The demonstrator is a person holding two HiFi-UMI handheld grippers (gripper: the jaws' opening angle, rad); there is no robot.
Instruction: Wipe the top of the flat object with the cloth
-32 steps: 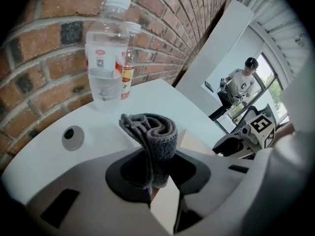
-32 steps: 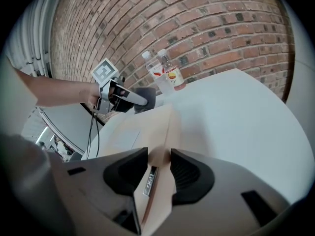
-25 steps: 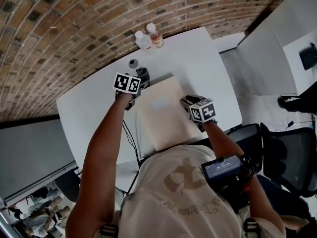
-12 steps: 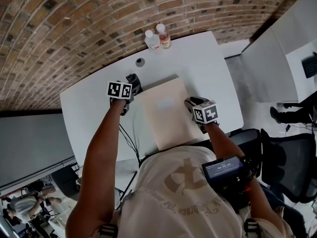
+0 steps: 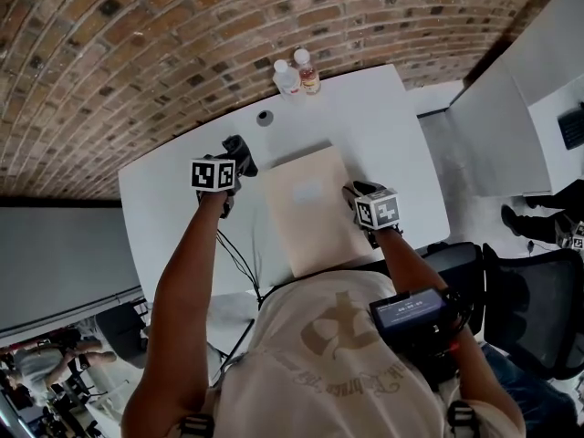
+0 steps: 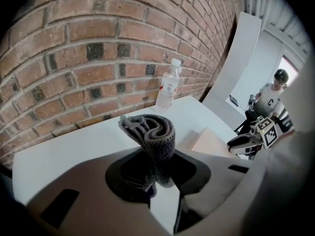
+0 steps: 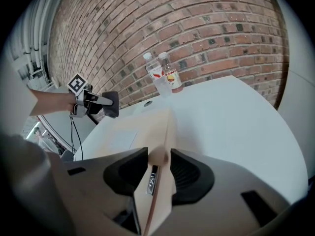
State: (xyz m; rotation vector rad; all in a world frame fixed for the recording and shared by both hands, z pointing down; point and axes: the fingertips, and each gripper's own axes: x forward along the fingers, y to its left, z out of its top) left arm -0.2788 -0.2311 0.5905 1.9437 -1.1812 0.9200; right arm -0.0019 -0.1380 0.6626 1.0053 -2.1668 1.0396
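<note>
Left claw (image 6: 153, 177) grips the bunched cloth (image 6: 150, 135), right claw (image 7: 158, 170) pinches the edge of the board (image 5: 315, 210); wiping pressure may dislodge either.

Left tongs (image 5: 235, 157) and right tongs (image 5: 353, 192) both clamped, angled downward.

a: what's around the desk (image 5: 383, 126) on your feed?
b: i see a red brick wall (image 5: 137, 53) right behind it, and two plastic bottles (image 5: 286, 78) standing at the far edge by the wall.
a: and to the right?
b: white partition panels (image 5: 511, 126), then a black office chair (image 5: 538, 308) near the desk's corner. black cables (image 5: 239, 267) hang off the near edge.
</note>
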